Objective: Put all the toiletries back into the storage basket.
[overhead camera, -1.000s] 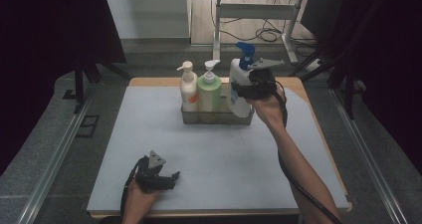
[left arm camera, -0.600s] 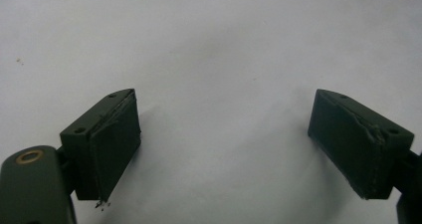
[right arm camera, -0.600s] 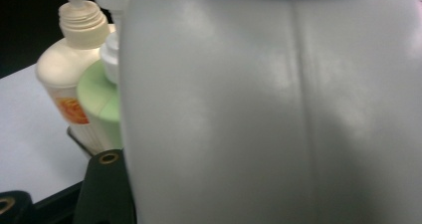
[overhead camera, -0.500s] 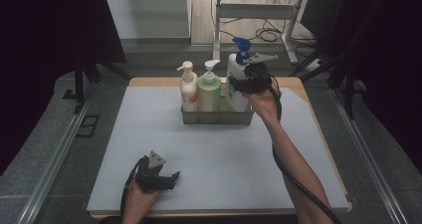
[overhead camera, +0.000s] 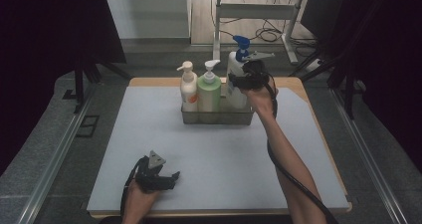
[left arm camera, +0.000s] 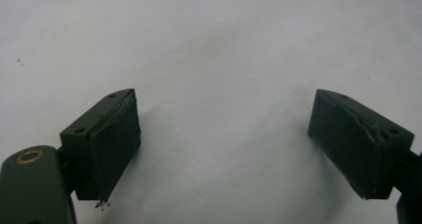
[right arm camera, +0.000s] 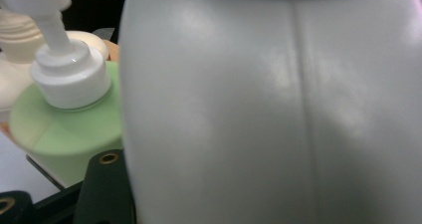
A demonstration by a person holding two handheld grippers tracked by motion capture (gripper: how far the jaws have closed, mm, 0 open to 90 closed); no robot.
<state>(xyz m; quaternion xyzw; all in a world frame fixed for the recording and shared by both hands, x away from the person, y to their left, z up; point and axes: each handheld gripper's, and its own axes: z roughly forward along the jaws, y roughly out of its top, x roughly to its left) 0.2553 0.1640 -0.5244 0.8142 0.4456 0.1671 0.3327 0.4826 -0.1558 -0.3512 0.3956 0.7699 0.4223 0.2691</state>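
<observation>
White bottle: tall white pump bottle (overhead camera: 235,84) with a blue pump head (overhead camera: 242,45), upright at the right end of the metal tray (overhead camera: 217,117); seen raised above its two neighbours. In the right gripper view its pale body (right arm camera: 278,109) sits directly between the jaws.
Right gripper: right gripper (overhead camera: 247,79) clamped on the upper body of the white bottle, jaws partly spread to the bottle's width; one black jaw visible against the bottle's left flank in the right gripper view.
Green bottle: green pump bottle (overhead camera: 209,90) with a white pump, upright in the middle of the tray, just beside the white bottle.
Cream bottle: cream pump bottle (overhead camera: 188,88), upright at the tray's left end, touching or nearly touching the green one.
Tray: stands at the far middle of the grey mat (overhead camera: 124,149).
Left gripper: left gripper (overhead camera: 166,178) rests low on the near left of the mat, well apart from the tray; jaws wide apart, nothing between them.
</observation>
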